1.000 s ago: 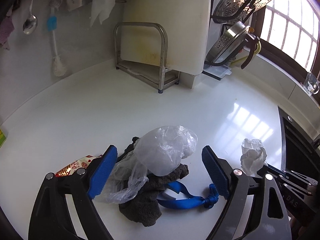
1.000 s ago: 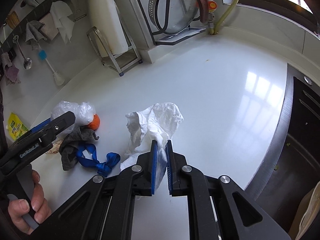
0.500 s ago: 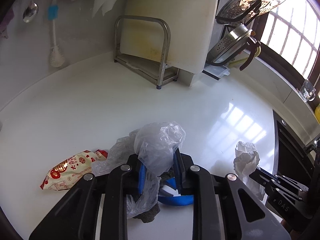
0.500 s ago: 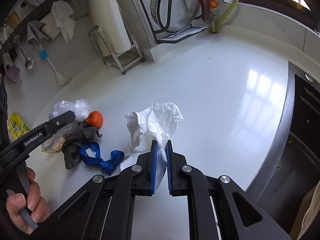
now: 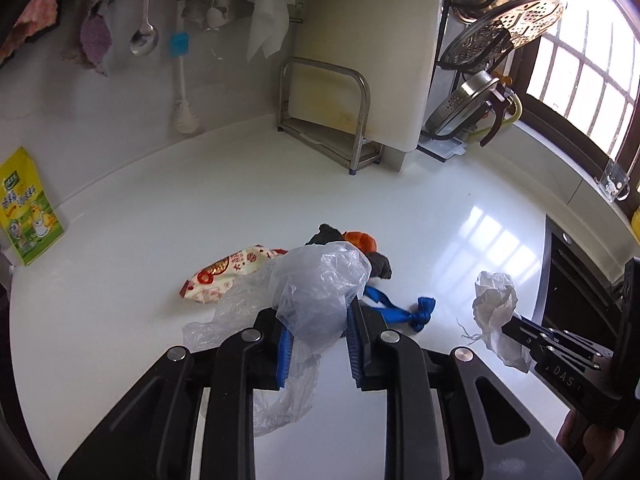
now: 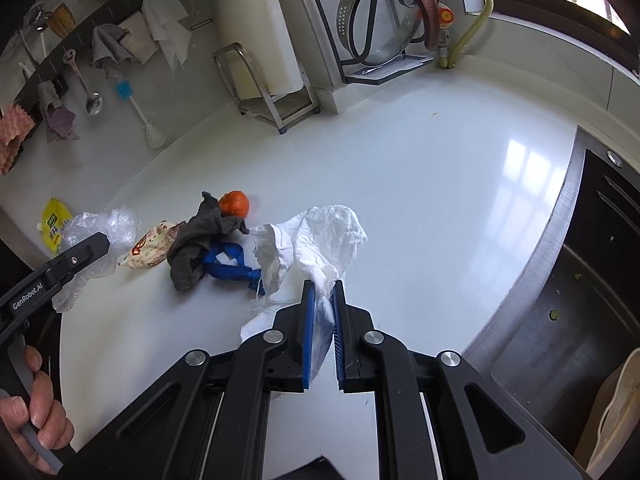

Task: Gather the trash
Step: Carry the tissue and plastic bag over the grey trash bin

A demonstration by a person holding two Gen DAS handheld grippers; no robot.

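Your left hand-held gripper point(image 5: 318, 334) is clenching the crumpled clear plastic bag point(image 5: 320, 288) between its blue pads, and the bag is hanging off the glossy white desk point(image 5: 200, 200), its loose tail drooping below the fingers. Your right hand-held gripper point(image 6: 322, 316) is grasping the crumpled white paper tissue point(image 6: 320, 236), which is bulging up above the closed pads. On the desk between the two, a dark grey rag point(image 6: 196, 240) is lying in a heap, touching a knotted blue fabric strap point(image 6: 228, 268) and a small orange ball-shaped scrap point(image 6: 235, 203). A red-and-cream printed snack wrapper point(image 5: 224, 276) is lying flat just beside the rag. A yellow-green printed packet point(image 5: 26, 208) is leaning at the far left edge, well apart from the pile. A dark steel sink point(image 6: 580, 280) is sitting to your right.
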